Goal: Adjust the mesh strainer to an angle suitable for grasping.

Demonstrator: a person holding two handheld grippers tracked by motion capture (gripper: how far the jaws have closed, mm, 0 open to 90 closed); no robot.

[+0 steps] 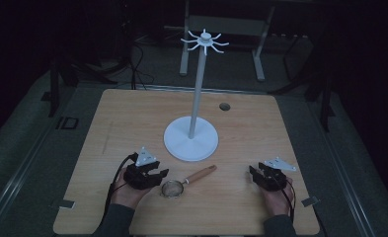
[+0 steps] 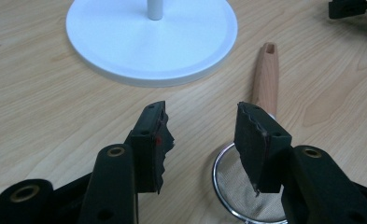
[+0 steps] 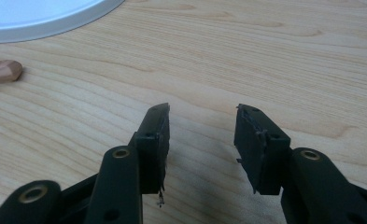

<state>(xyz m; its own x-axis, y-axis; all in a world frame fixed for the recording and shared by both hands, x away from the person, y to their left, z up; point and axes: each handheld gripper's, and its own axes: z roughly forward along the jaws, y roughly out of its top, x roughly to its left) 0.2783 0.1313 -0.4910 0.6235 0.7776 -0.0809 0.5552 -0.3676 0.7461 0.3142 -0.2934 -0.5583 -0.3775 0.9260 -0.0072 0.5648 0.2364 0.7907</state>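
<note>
The left claw [image 1: 157, 174] is hovering low over the worktop [image 1: 132, 118], its jaws standing wide apart with nothing pressed between the pads. In the left gripper view the left claw [image 2: 202, 135] is looking down past its two black jaws at bare wood, and the sieve [image 2: 246, 186] is lying just under and beside the jaw on the right of that view, its mesh bowl partly hidden behind that jaw; whether the jaw is touching the rim cannot be told. The sieve's wooden handle [image 2: 266, 74] is running away from the bowl toward the far side, its tip ending near the edge of the white stand [image 2: 148, 42]. In the high view the sieve [image 1: 173, 188] is resting flat on the worktop just beside the left claw, with its handle [image 1: 200, 175] pointing up and to the right, close below the stand [image 1: 190, 139], whose pole is rising to a ring of hooks. The right claw [image 1: 253, 174] is sitting well apart from the sieve at the right side of the worktop, held in the person's right hand [image 1: 276, 197]. In the right gripper view the right claw [image 3: 202, 135] is also gaping wide over bare wood, gripping nothing, with the handle's tip [image 3: 1, 71] showing far off at the left edge.
</note>
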